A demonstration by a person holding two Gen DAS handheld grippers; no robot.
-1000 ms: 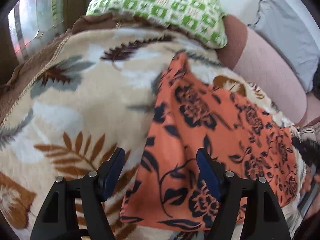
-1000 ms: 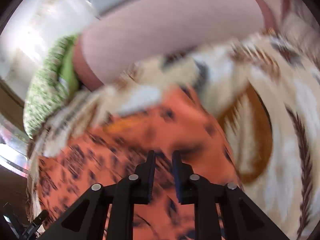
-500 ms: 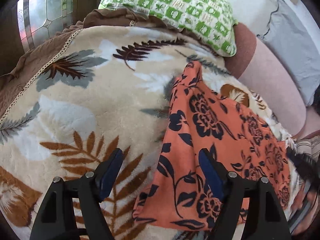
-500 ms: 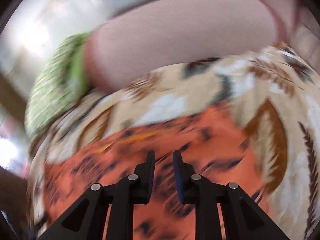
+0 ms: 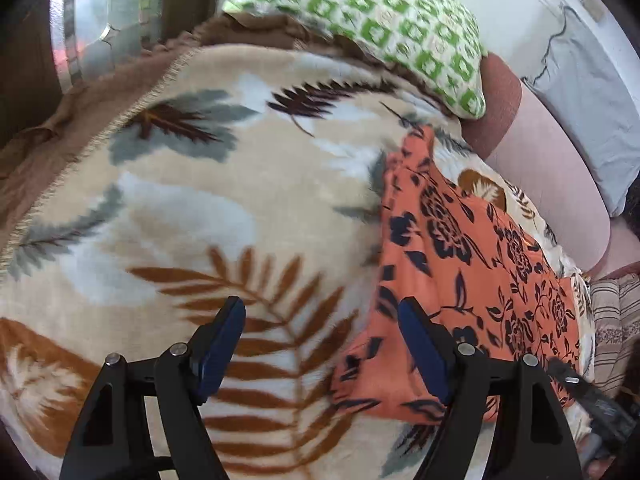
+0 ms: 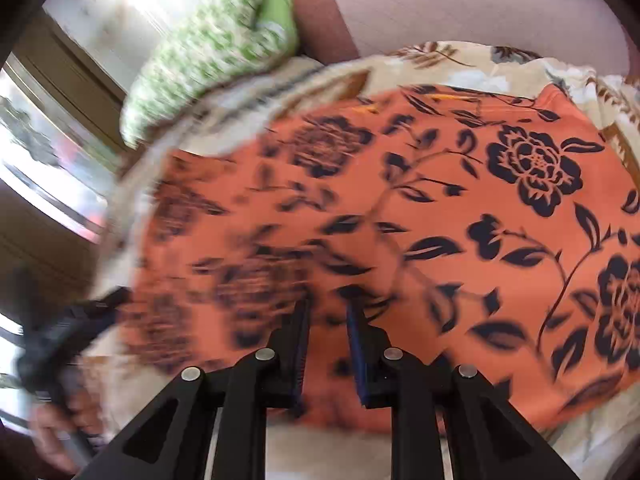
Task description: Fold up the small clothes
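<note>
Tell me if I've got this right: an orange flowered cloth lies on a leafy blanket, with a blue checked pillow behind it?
Not quite: the pillow is green and white checked, not blue, as the left wrist view shows. The orange flowered cloth does lie on the leafy blanket.

2 wrist views share garment (image 5: 460, 280)

No readable text, label, brand or number shows anywhere.

Open blanket (image 5: 192, 216) left; pillow (image 5: 384, 28) behind
</note>
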